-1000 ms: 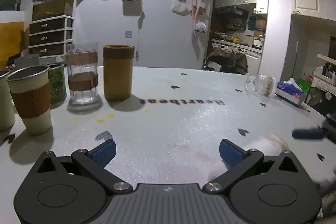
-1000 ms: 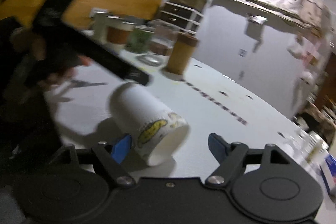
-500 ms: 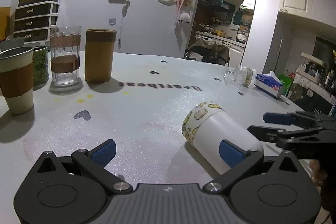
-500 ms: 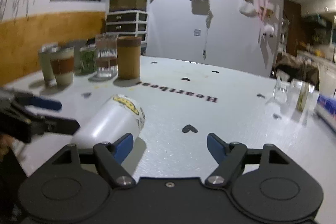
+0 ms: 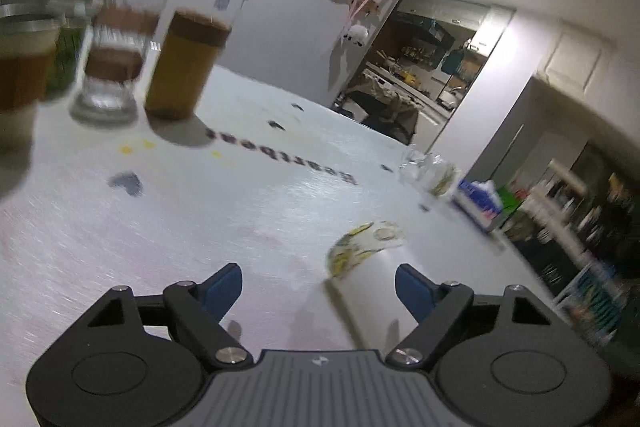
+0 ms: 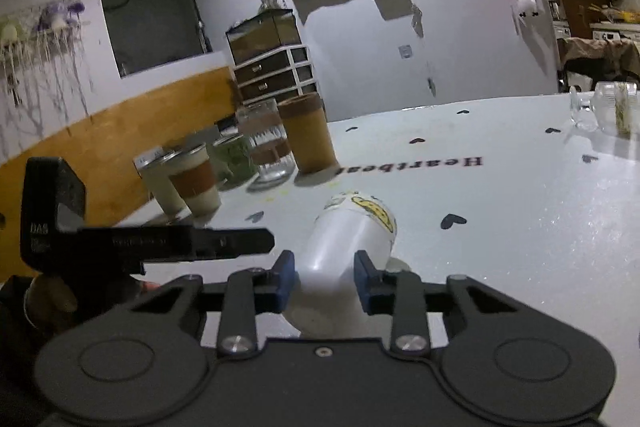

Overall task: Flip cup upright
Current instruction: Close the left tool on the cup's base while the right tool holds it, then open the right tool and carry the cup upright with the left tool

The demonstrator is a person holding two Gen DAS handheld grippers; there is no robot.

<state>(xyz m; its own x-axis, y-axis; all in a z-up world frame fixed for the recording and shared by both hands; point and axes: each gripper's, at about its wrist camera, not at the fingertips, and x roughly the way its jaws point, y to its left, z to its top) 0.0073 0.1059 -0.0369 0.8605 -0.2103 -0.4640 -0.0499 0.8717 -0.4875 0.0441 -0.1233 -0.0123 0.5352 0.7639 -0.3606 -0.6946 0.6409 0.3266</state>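
The white tabletop [image 6: 540, 235] carries small black hearts and the printed word "Heartbeat" [image 6: 412, 167]. On it the white cup [image 6: 348, 247] lies on its side, its yellow-patterned rim pointing away. The right gripper [image 6: 325, 279] has its blue pads pressed against the cup's base end, holding it. The left gripper [image 5: 318, 287] is spread wide around nothing, the cup [image 5: 368, 275] just inside its right finger. At the far left stands a row of cups [image 6: 240, 167]. Behind them are a set of drawers [image 6: 276, 71] and a grey wall [image 6: 460, 59].
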